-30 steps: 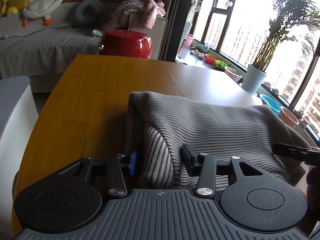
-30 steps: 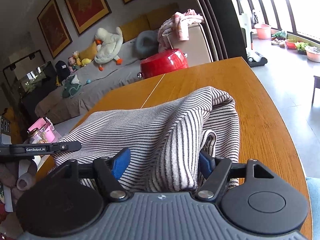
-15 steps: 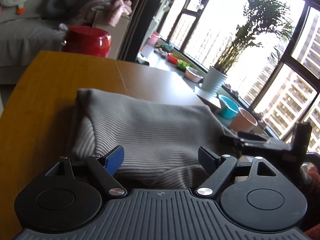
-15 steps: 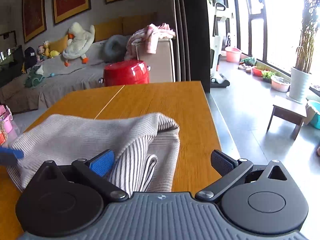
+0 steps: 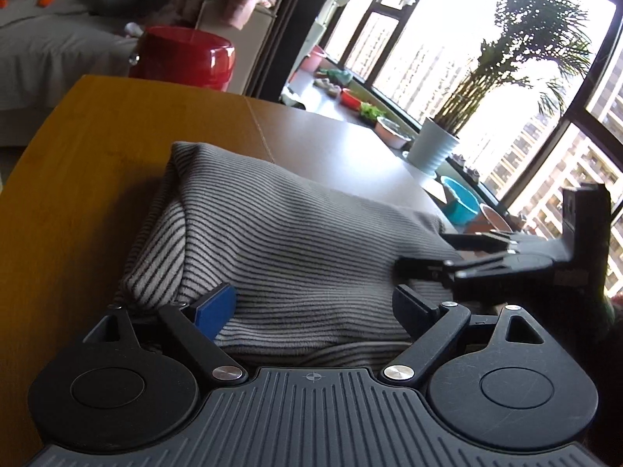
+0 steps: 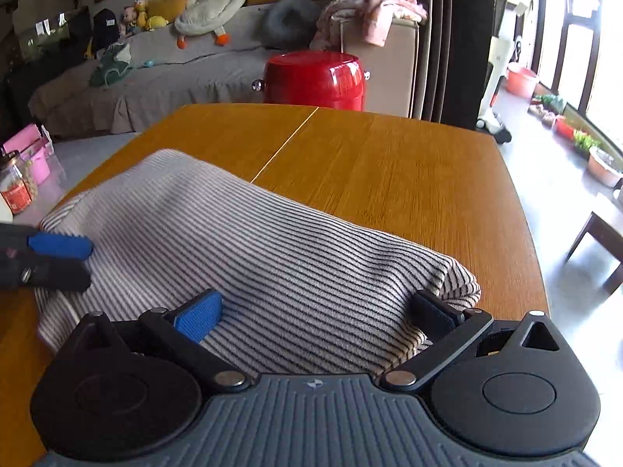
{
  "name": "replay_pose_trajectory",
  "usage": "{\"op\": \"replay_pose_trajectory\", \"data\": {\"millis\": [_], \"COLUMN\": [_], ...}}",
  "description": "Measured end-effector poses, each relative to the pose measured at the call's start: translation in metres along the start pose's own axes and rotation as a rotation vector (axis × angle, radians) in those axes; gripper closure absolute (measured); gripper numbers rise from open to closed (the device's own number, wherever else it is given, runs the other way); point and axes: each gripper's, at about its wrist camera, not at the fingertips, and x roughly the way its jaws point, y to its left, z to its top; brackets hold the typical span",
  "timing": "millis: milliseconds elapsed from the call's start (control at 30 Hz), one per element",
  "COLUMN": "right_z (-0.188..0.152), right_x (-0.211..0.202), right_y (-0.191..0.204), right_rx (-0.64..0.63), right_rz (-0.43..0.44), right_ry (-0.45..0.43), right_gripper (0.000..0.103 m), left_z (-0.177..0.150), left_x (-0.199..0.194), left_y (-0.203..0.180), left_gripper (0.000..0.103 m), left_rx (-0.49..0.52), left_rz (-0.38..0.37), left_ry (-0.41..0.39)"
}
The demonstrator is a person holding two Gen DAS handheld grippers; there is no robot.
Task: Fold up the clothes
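A striped grey-and-black garment (image 5: 296,233) lies folded in a thick bundle on the wooden table (image 5: 78,179). My left gripper (image 5: 311,301) stands over its near edge, jaws opening; cloth lies between them but the pads do not press it. In the right wrist view the same garment (image 6: 272,241) stretches across the table (image 6: 409,179). There my right gripper (image 6: 315,309) is open wide over the cloth's near right corner, holding nothing. Each gripper shows in the other's view: the right gripper (image 5: 444,253) at the bundle's right end, the left gripper (image 6: 74,260) at its left end.
A red round stool (image 6: 315,78) stands beyond the table's far edge, in front of a grey sofa (image 6: 155,78) with plush toys. A jar (image 6: 15,190) sits off the table's left side. A potted palm (image 5: 432,151) and bowls line the window side.
Both grippers have let go of the striped cloth and their jaws have spread wide. The folded garment has settled flat on the table, and both cameras have swung and drawn back a little.
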Motion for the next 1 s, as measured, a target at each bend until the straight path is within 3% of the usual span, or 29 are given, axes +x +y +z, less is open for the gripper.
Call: {"op": "replay_pose_trajectory", "data": {"millis": [200,433,667,900,1000], "right_z": [-0.013,-0.021,-0.022,-0.023,-0.02], "right_x": [-0.011,-0.018,-0.018,-0.018,-0.025], "right_y": [0.029,0.052,0.049,0.048,0.038], "right_rx": [0.037,0.016,0.015,0.008,-0.008], "right_rz": [-0.05,-0.026,-0.025,-0.009,0.053], "right_ry": [0.016,0.027,0.017,0.009,-0.004], "right_gripper": [0.0,0.0,0.0,0.0,0.0], "left_z": [0.035,0.05,0.043,0.025,0.017], "left_x": [0.031,0.051,0.034,0.005,0.001], "left_y": [0.012,0.008,-0.003,-0.016,-0.023], "left_gripper": [0.009,0.005,0.005,0.005,0.005], "left_rx": [0.024,0.1,0.09,0.064,0.073], "left_rz": [0.048,0.122,0.155,0.117,0.12], "left_ry": [-0.009,-0.018,-0.024,-0.032,-0.029]}}
